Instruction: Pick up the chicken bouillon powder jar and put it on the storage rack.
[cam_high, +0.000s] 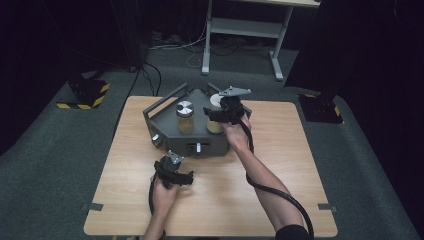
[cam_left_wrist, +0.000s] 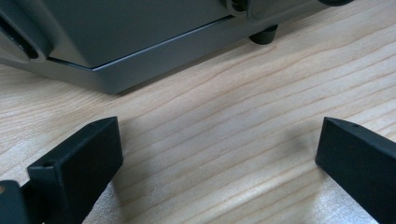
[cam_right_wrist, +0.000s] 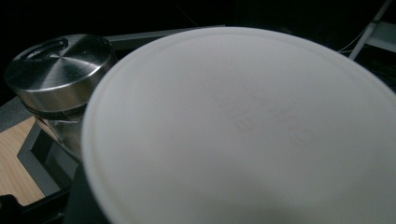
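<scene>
In the high view, a grey tray (cam_high: 165, 116) is seen standing at the far middle of a wooden table (cam_high: 280, 165), with two jars set side by side in it. The jar with the white lid (cam_high: 215, 102) is at the right of the tray, and the right gripper (cam_high: 220, 116) is laid against it from the near side, touching its upper part; it is closed on this jar just under the lid. The second jar, with a metal lid (cam_high: 184, 108), is just beside it to the left, untouched. The left gripper (cam_high: 186, 176) is held low over the bare wood near the front of the tray, well apart from both jars.

In the left gripper view, the two black jaws are seen spread wide with nothing but table wood (cam_left_wrist: 224, 140) between them; the grey front wall of the tray (cam_left_wrist: 140, 42) lies just ahead.

In the right gripper view, the white lid (cam_right_wrist: 252, 130) is seen very close and from slightly above, directly ahead of the camera. The metal lid (cam_right_wrist: 58, 63) is seen behind it to the left, with a tray wall (cam_right_wrist: 32, 158) below.
</scene>
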